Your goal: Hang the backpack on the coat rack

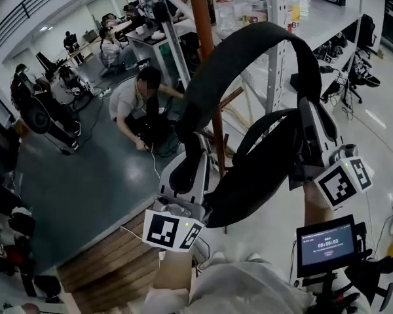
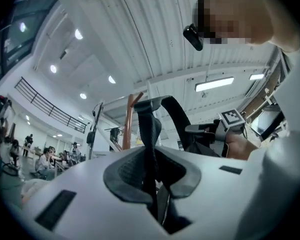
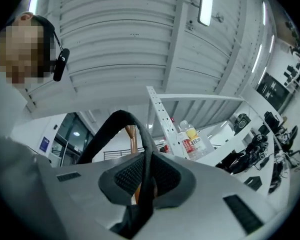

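Observation:
A black backpack hangs between my two grippers, held up close in front of the brown coat rack pole. Its top strap arcs from one gripper to the other. My left gripper is shut on the strap's left end; in the left gripper view the strap runs up out of the closed jaws, with the pole behind it. My right gripper is shut on the strap's right end, and the strap loops up from its jaws past the pole.
A white metal shelf unit with bottles stands just right of the rack. A person crouches on the dark floor behind it. A wooden platform lies lower left. A small screen sits lower right. More people work at far desks.

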